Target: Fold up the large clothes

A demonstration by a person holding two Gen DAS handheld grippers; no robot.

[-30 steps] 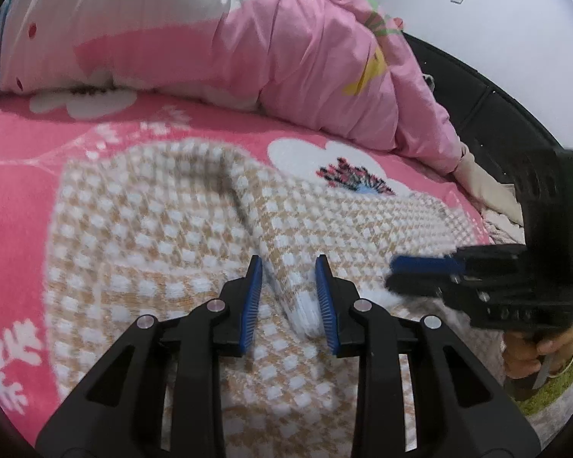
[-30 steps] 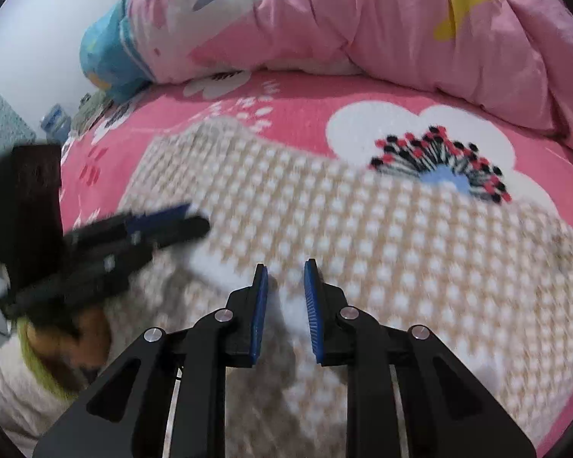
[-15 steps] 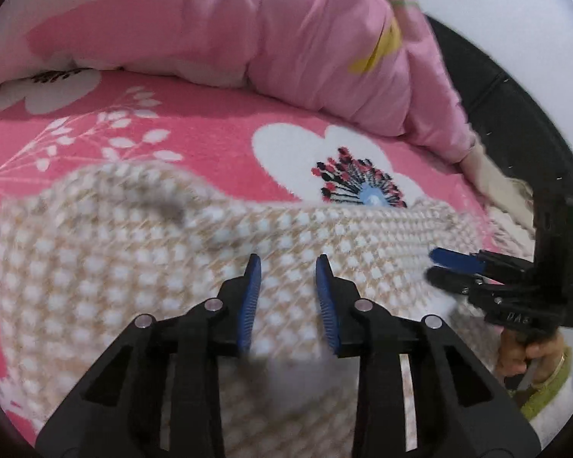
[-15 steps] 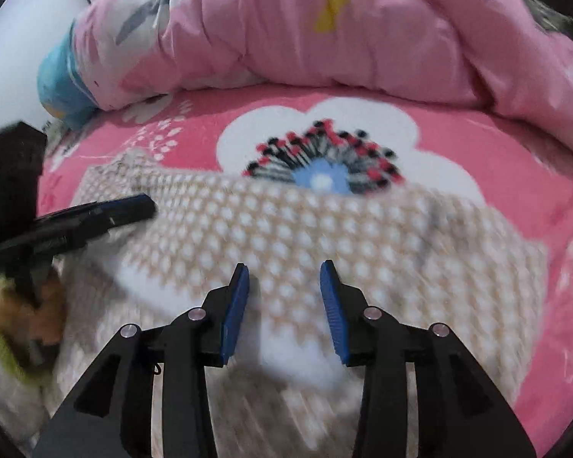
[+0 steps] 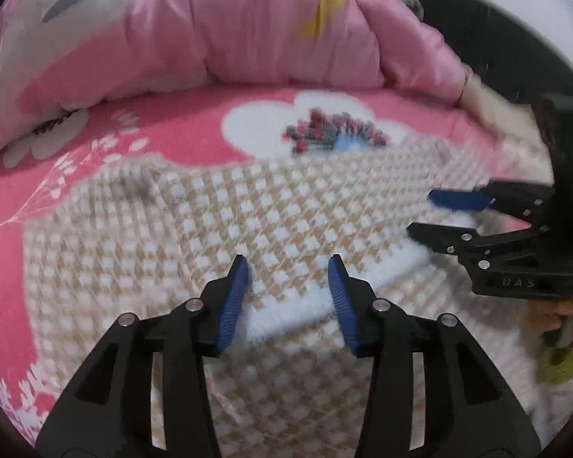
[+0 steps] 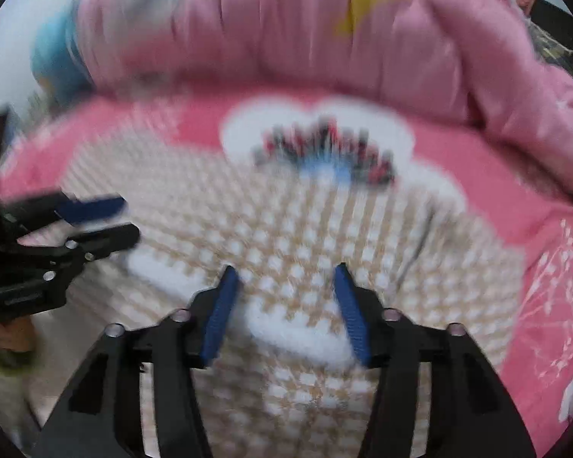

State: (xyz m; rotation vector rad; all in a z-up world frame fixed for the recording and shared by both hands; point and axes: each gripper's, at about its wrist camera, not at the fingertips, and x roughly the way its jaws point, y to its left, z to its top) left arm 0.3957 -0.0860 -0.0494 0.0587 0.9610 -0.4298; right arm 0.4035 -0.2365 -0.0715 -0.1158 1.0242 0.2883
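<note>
L wrist view: left hand-held gripper (image 5: 288,297) is seen opening, white hem between the pads but unpinched; checked knit sweater (image 5: 217,229) laid folded on the bed (image 5: 187,141), centre to 9 o'clock.
R wrist view: right hand-held gripper (image 6: 284,309) likewise opening, hem released; fold judged laid down, further folds probably left.

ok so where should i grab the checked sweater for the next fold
Probably by the white ribbed hem of the sweater, the thick near edge lying across the folded body. It is a raised band, so fingers can pinch it from the near side, coming down at a slant. Both the left gripper and right gripper straddle it now, jaws opening, pads off the cloth.
</note>
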